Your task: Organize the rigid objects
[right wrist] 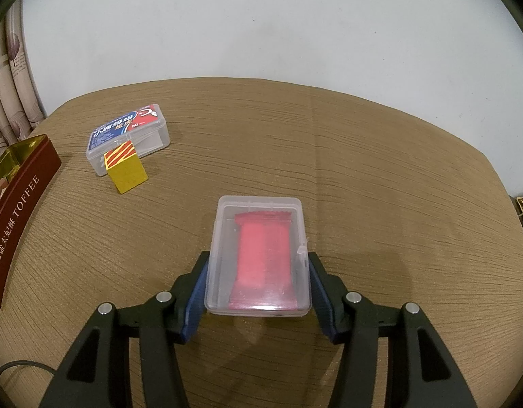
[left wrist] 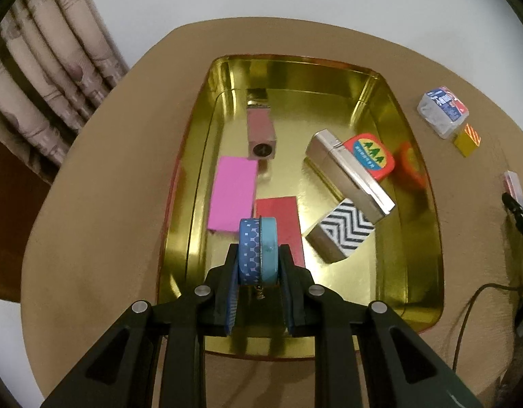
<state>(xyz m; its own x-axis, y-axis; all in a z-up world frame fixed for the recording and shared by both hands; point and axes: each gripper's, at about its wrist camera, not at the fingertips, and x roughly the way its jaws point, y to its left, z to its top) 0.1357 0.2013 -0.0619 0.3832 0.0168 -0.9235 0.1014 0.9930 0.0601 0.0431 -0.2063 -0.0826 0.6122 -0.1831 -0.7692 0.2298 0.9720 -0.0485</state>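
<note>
My left gripper (left wrist: pixel 259 255) is shut on a pair of tape rolls (left wrist: pixel 251 238), one blue patterned and one teal, held on edge over the near part of the open gold tin (left wrist: pixel 295 68). In the tin lie a pink block (left wrist: pixel 232 197), a red block (left wrist: pixel 281 217), a brown box (left wrist: pixel 259 132), a silver case (left wrist: pixel 349 173), a red tin with trees (left wrist: pixel 370 153) and a zigzag box (left wrist: pixel 343 231). My right gripper (right wrist: pixel 258 258) is shut on a clear plastic box (right wrist: pixel 258 224) with a red packet inside, over the brown table (right wrist: pixel 397 170).
A clear floss box (right wrist: pixel 128 136) and a yellow striped block (right wrist: pixel 125 166) sit on the table right of the tin, whose dark red wall (right wrist: pixel 20 197) shows at the left of the right wrist view. A cable (left wrist: pixel 465 323) runs along the table's right edge. Curtains (left wrist: pixel 40 68) hang at the far left.
</note>
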